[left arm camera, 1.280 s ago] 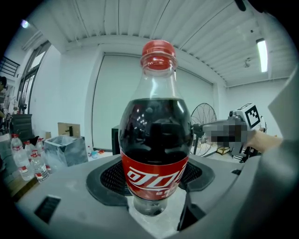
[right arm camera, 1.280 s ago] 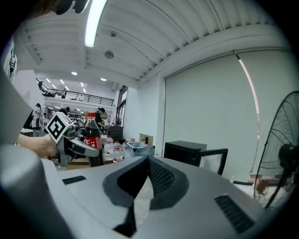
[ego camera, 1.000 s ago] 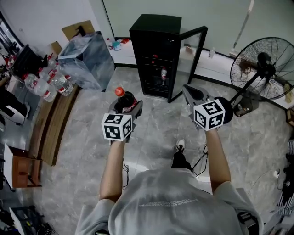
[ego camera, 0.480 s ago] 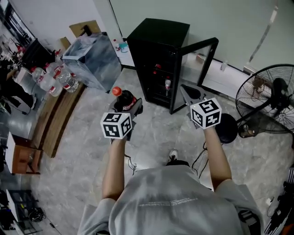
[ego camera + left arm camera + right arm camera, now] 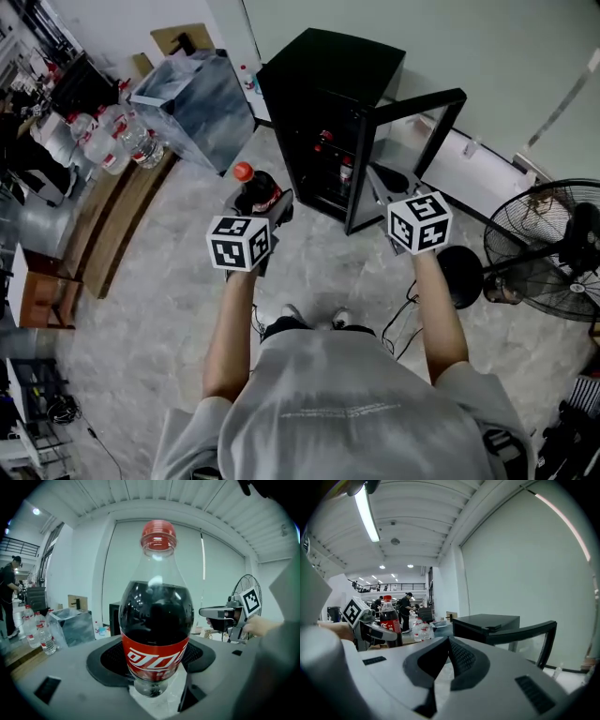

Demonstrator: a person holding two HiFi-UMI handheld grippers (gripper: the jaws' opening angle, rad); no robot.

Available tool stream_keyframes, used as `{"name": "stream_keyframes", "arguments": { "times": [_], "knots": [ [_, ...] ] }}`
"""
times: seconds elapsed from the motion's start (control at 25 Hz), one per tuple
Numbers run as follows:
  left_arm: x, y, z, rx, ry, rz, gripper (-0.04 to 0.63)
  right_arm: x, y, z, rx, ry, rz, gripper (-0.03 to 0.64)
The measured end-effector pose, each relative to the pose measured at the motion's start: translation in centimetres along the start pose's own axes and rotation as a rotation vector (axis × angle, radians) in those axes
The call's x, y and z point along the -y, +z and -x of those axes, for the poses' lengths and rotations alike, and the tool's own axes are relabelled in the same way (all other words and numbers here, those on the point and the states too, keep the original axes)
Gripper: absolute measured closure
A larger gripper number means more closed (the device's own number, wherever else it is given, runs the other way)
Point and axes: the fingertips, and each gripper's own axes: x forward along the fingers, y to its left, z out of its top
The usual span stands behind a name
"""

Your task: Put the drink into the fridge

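Left hand-held gripper (image 5: 266,208) clamps the bottle (image 5: 255,190); right hand-held gripper (image 5: 386,184) is closed and empty. Fridge (image 5: 337,75) at 12 o'clock, door (image 5: 419,105) open, seemingly part-stocked; bottle not yet inside.

Left gripper (image 5: 154,686) clamps cola bottle (image 5: 156,620) upright (red cap on), right gripper (image 5: 220,613) beside.

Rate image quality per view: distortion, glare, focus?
Head view: dim, even light and sharp, though the fridge interior reads near black. Left gripper view: heavy fisheye with black corners, and white highlights on the bottle. Right gripper view: same fisheye, strip light blown out, jaws close to the lens look soft.
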Motion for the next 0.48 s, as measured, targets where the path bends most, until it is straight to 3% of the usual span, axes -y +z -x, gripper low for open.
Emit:
{"name": "stream_keyframes", "arguments": {
  "times": [0.2, 0.48],
  "knots": [
    [-1.6, -0.4, -3.3, -0.018, -0.002, 0.015, 0.284, 1.4, -0.7, -3.1, -0.05, 0.004, 0.024, 0.615],
    [-5.5, -0.9, -9.6, -0.047, -0.085, -0.048, 0.284, 2.9, -1.9, -9.5, -0.094, -0.03, 0.009, 0.615]
  ]
}}
